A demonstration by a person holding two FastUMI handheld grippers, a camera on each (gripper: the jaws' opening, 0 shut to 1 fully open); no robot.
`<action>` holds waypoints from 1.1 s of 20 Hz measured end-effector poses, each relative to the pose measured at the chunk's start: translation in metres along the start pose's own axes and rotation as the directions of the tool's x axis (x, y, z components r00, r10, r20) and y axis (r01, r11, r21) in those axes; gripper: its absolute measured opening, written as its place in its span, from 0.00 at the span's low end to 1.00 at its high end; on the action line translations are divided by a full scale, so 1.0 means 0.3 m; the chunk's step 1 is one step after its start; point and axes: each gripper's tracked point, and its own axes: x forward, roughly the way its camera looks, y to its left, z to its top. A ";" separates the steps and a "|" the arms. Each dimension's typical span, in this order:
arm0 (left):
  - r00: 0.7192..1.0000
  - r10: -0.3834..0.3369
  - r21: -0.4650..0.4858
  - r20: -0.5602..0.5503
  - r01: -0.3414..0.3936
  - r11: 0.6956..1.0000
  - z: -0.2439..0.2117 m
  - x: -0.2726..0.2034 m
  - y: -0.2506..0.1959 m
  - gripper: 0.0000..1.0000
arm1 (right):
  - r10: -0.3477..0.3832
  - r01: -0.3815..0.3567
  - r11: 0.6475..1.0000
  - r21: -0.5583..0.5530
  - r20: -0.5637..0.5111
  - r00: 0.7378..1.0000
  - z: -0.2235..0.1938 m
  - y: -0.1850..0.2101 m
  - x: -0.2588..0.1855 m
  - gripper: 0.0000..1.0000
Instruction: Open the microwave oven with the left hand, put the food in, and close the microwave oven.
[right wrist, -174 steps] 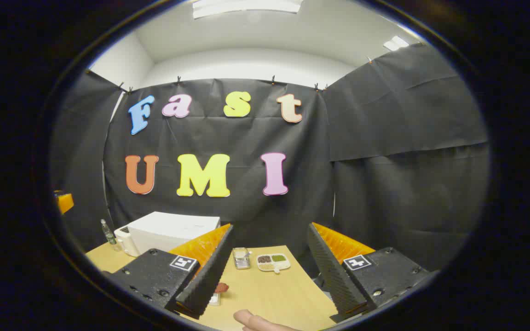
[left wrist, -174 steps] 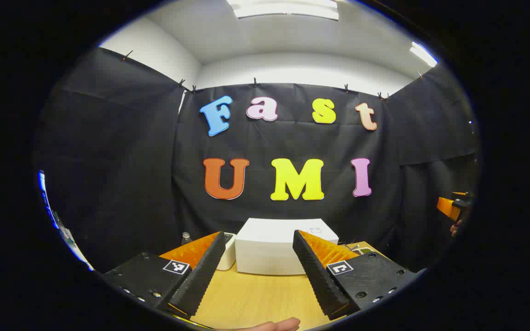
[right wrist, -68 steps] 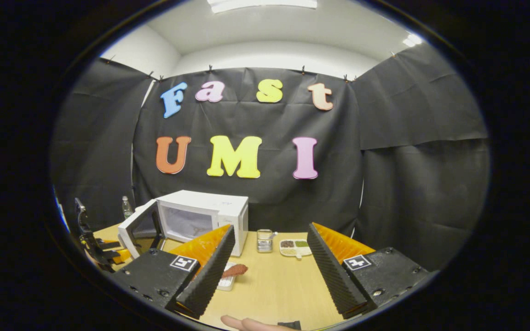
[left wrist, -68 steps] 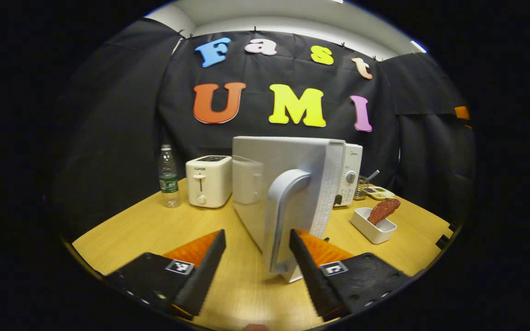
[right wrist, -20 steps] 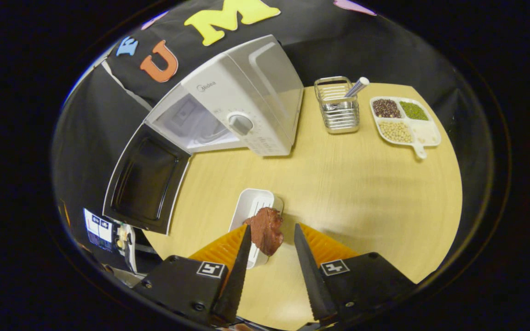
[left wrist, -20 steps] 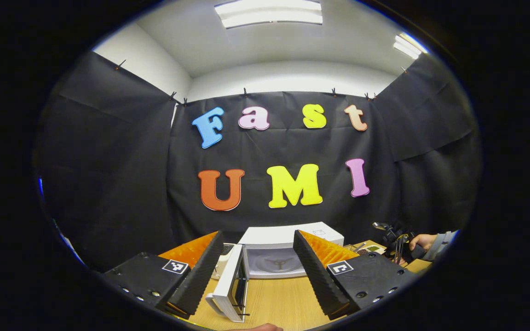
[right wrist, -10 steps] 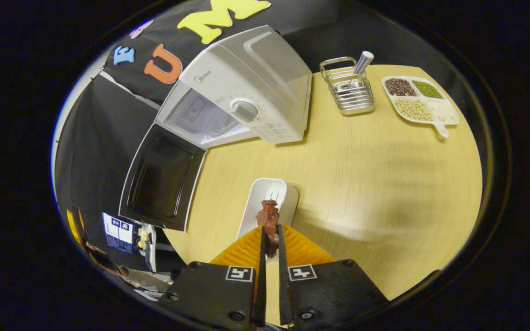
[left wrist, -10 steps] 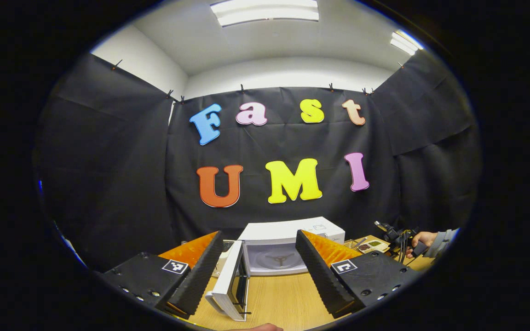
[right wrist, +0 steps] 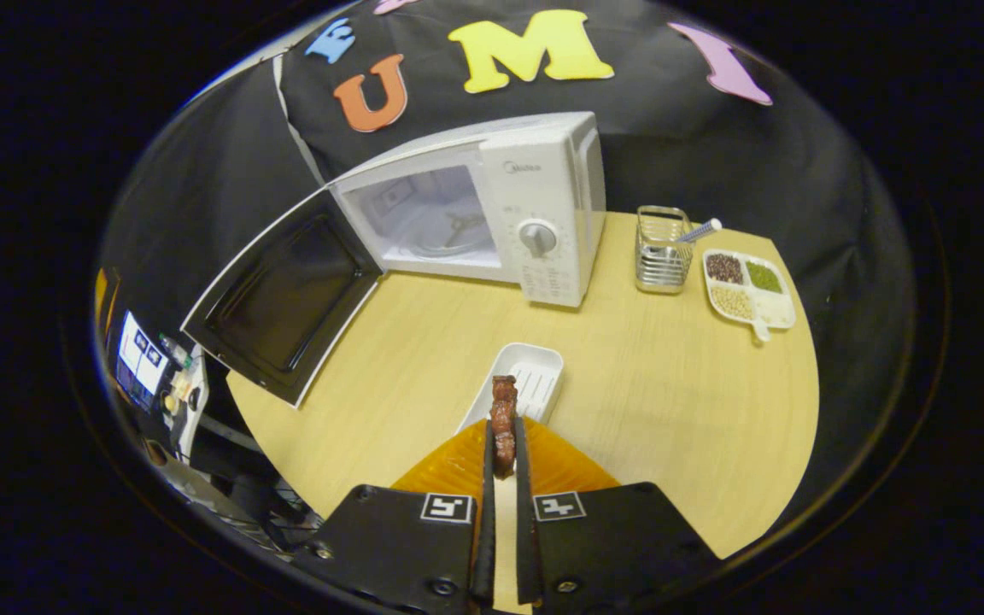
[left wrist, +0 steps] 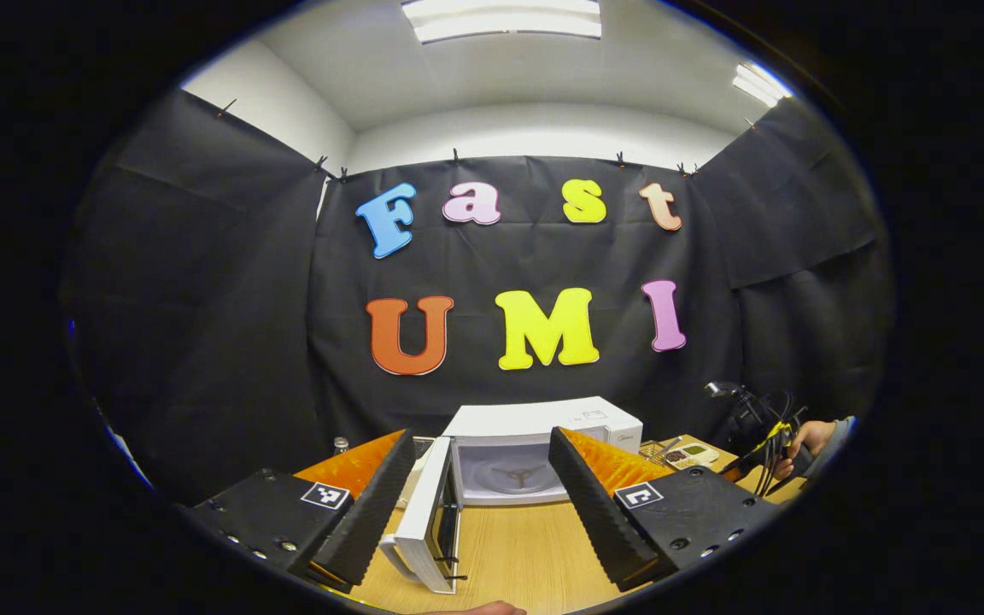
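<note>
A light wooden table (right wrist: 646, 401) stands inside a booth with black cloth walls, and I count on it one microwave, one white dish, one wire holder and one divided plate. The white microwave oven (right wrist: 543, 205) is at the far side of the table, and its one door (right wrist: 283, 295) is swung wide open to the left, so I can see the pale chamber with the turntable support inside. Just right of the oven stands one metal wire holder (right wrist: 661, 252) with a single utensil leaning in it, and beside that lies one white divided plate (right wrist: 748, 286) with four compartments of beans and grains. Nearer to me sits one small white rectangular dish (right wrist: 526, 380). My right gripper (right wrist: 502, 465) is clenched on the one piece of reddish-brown food (right wrist: 503, 414); both fingers press against it, and the piece is held upright above the near end of the dish, well apart from the oven. In the left gripper view, my left gripper (left wrist: 479, 487) is released with its two fingers spread wide and holds nothing. Between those fingers I see the same oven (left wrist: 543, 444) with the open door (left wrist: 428, 521) seen edge-on. At the right edge of this view one hand (left wrist: 804, 440) with a grey sleeve holds the other gripper, with cables around it.
</note>
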 end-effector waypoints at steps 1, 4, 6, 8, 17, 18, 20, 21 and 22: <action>1.000 0.000 0.002 0.003 0.000 1.000 -0.010 0.008 0.005 0.96 | -0.016 0.017 0.999 -0.033 0.017 1.000 0.007 0.025 -0.005 0.05; 0.999 0.029 0.002 -0.013 -0.029 1.000 -0.047 0.016 0.047 0.87 | -0.080 0.092 0.989 -0.116 0.101 0.992 0.049 0.087 -0.012 0.02; 0.999 0.037 -0.011 -0.036 -0.038 0.999 -0.071 0.010 0.068 0.97 | -0.092 0.115 0.984 -0.135 0.165 0.982 0.094 0.135 -0.011 0.02; 0.997 0.051 -0.014 -0.052 -0.052 0.999 -0.087 0.000 0.099 0.96 | -0.088 0.118 0.986 -0.121 0.229 0.969 0.151 0.187 0.003 0.02; 0.996 0.086 -0.049 -0.040 -0.088 0.995 -0.084 -0.075 0.194 0.96 | -0.176 0.194 0.981 0.017 0.499 0.849 0.455 0.370 0.249 0.10; 0.995 0.089 -0.050 -0.037 -0.091 0.995 -0.079 -0.080 0.201 0.97 | -0.181 0.186 0.982 0.043 0.512 0.839 0.489 0.386 0.296 0.10; 0.995 0.101 -0.048 -0.025 -0.102 0.994 -0.067 -0.104 0.220 0.97 | -0.195 0.155 0.981 0.120 0.511 0.838 0.531 0.414 0.394 0.02; 0.995 0.102 -0.050 -0.020 -0.103 0.993 -0.060 -0.114 0.225 0.97 | -0.202 0.142 0.978 0.154 0.513 0.834 0.560 0.424 0.443 0.02; 0.995 0.103 -0.053 -0.012 -0.104 0.993 -0.045 -0.117 0.230 0.96 | -0.220 0.141 0.972 0.187 0.522 0.824 0.594 0.423 0.490 0.02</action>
